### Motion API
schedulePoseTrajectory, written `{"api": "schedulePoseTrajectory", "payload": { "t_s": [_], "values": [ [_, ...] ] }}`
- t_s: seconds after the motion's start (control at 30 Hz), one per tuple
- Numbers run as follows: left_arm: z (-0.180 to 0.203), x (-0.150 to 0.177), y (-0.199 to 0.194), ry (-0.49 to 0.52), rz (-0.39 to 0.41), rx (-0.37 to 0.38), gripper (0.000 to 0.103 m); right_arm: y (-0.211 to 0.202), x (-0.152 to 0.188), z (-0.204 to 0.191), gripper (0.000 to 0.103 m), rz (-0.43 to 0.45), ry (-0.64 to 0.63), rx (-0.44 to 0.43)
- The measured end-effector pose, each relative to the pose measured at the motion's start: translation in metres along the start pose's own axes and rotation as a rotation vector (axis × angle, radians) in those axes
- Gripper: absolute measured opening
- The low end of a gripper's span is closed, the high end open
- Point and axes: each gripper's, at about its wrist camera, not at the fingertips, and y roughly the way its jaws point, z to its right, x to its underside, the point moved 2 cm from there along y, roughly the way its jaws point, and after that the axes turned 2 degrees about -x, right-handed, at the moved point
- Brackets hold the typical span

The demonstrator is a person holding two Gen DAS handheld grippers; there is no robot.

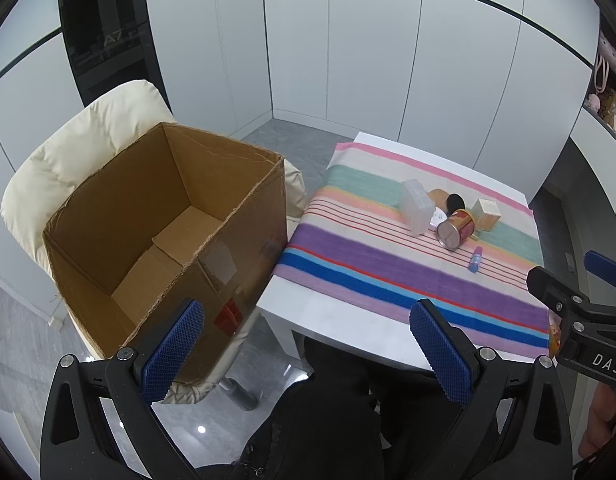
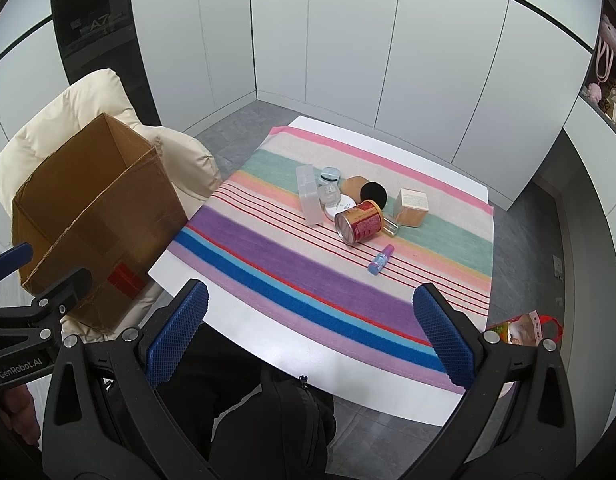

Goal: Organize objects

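An open, empty cardboard box (image 1: pixel 160 232) stands on a cream chair, left of the table; it also shows in the right wrist view (image 2: pixel 88 216). On the striped cloth (image 2: pixel 308 264) lie a red can on its side (image 2: pixel 359 222), a clear plastic case (image 2: pixel 311 196), a small blue-pink tube (image 2: pixel 380 260), a beige cube box (image 2: pixel 411 208), a black puff (image 2: pixel 373 194) and small jars (image 2: pixel 329 184). My left gripper (image 1: pixel 308 344) is open and empty, near the table's front edge. My right gripper (image 2: pixel 311 332) is open and empty, over the front edge.
The cream padded chair (image 1: pixel 68 160) holds the box. The white table (image 2: pixel 236 320) stands on a grey floor, white wall panels behind. A snack bag (image 2: pixel 519 330) lies at the table's right front. Shelves (image 2: pixel 607 92) are at far right. The person's dark-clad lap (image 2: pixel 276 420) is below.
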Motion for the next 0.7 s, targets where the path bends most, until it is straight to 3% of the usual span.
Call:
{"api": "schedulePoseTrajectory", "payload": {
  "t_s": [0.37, 0.7],
  "values": [
    [0.033, -0.004, 0.002, 0.065, 0.0, 0.036, 0.103, -0.003, 0.009, 0.029, 0.103, 0.0, 0.052, 0.033],
    [0.065, -0.018, 0.018, 0.111, -0.047, 0.076, 0.103, 0.002, 0.007, 0.071, 0.103, -0.015, 0.147, 0.064]
  ]
}}
